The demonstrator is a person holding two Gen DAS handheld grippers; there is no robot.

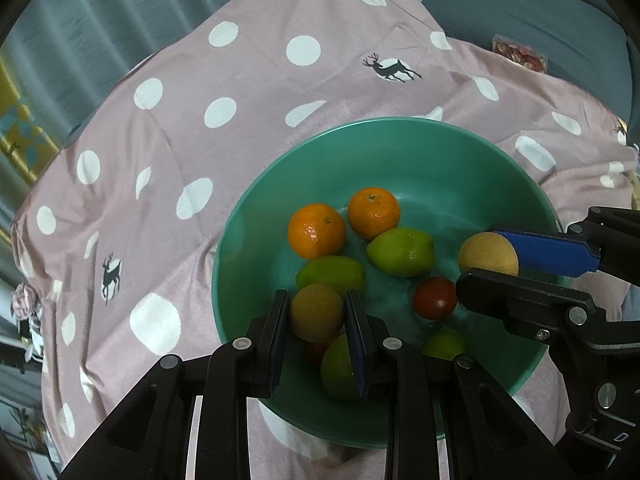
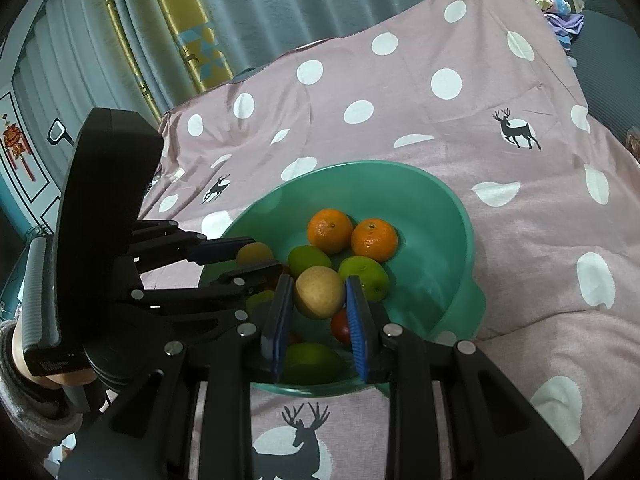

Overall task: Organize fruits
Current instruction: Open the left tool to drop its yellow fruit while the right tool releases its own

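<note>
A green bowl (image 1: 460, 140) on a pink spotted cloth holds two oranges (image 1: 316, 232), several green fruits (image 1: 402, 252) and a red fruit (image 1: 434, 298). My left gripper (image 1: 318, 316) is shut on a tan round fruit (image 1: 316, 312) over the bowl's near side. My right gripper (image 2: 320, 300) is shut on another tan round fruit (image 2: 320, 292) over the bowl. The right gripper also shows in the left wrist view (image 1: 492, 256), holding its fruit (image 1: 486, 254) above the bowl's right side. The left gripper shows in the right wrist view (image 2: 252, 260) with its fruit (image 2: 254, 254).
The pink cloth (image 1: 180, 140) with white dots and deer prints covers the surface around the bowl. Grey curtains (image 2: 280, 8) hang behind. A small patterned packet (image 1: 520, 54) lies at the far right edge of the cloth.
</note>
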